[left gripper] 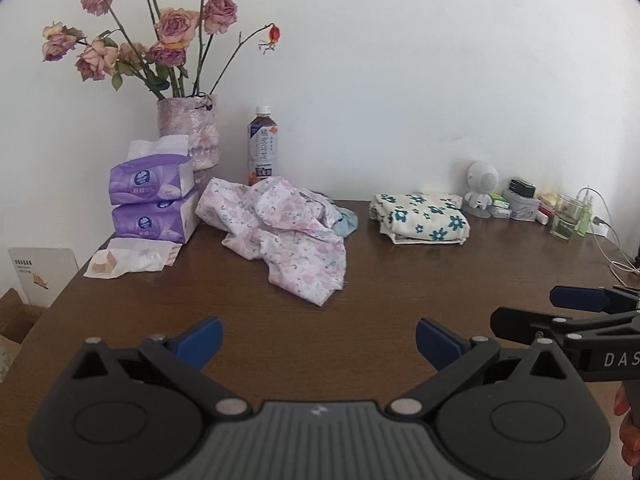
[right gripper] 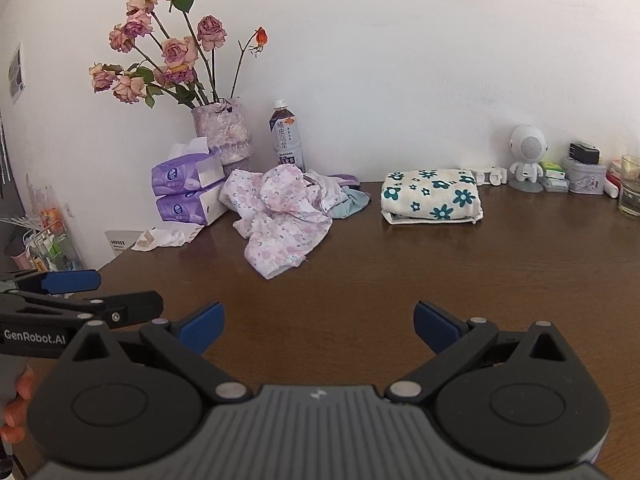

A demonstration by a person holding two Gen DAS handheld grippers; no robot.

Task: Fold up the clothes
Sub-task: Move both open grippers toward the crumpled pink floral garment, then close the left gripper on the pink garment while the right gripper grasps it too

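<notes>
A crumpled pink floral garment lies in a heap on the brown table, with a light blue cloth tucked at its right side. A folded cream cloth with teal flowers lies to the right, near the wall. My left gripper is open and empty, held over the table's near part, well short of the heap. My right gripper is open and empty too, beside the left one; it also shows at the right edge of the left wrist view.
Two stacked purple tissue packs, a vase of dried roses and a drink bottle stand behind the heap. A white figurine, small boxes, a glass and cables sit at the far right.
</notes>
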